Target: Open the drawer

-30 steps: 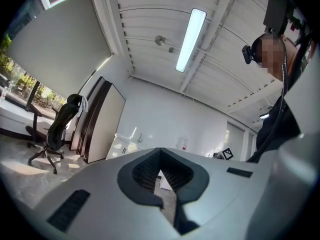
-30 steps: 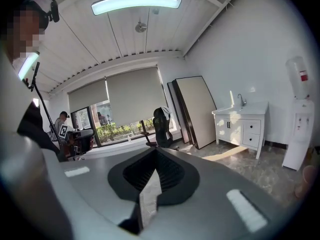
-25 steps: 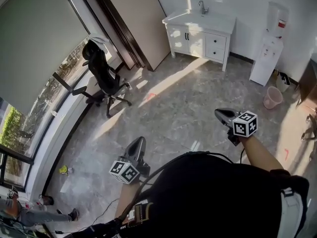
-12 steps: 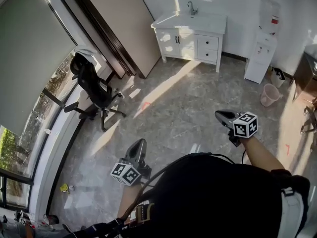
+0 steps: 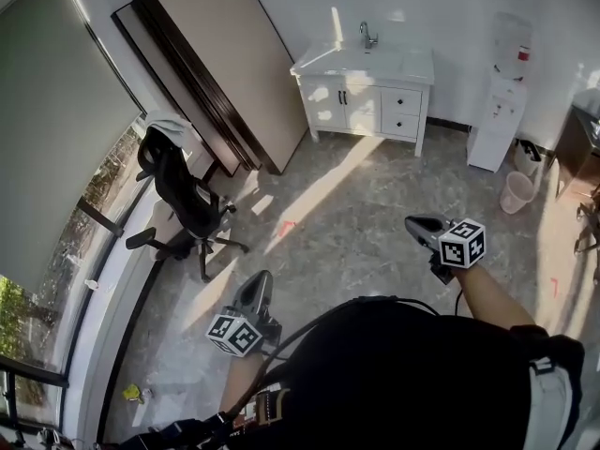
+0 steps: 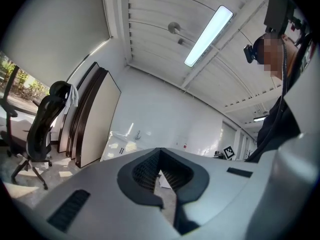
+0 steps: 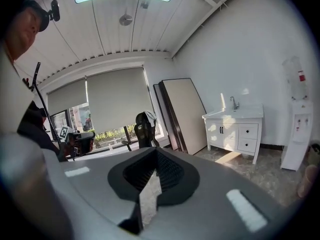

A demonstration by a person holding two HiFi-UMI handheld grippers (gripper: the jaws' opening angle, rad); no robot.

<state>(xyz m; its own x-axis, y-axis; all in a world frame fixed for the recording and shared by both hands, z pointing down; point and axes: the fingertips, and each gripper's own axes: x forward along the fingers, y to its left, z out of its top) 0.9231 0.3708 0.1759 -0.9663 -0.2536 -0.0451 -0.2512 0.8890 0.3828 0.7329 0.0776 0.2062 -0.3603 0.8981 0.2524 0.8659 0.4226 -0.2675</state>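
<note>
Sink cabinet (image 5: 349,99) sits lower in head view than second ago: person closing on it. Two drawers (image 5: 401,101) stacked in cabinet's right half, fronts facing room. Right gripper (image 5: 417,225) well short of cabinet, roughly in line with drawers, nearer than left gripper (image 5: 260,287). Both pairs of jaws pressed together, nothing held.

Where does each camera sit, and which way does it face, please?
Head view: on the person's head, looking down across the floor to the vanity cabinet; torso, left gripper, right gripper show.
Left gripper view: on that gripper, facing the cabinet; shut jaws, person at right.
Right gripper view: likewise; shut jaws, person at left.
All share cabinet and office chair.
</note>
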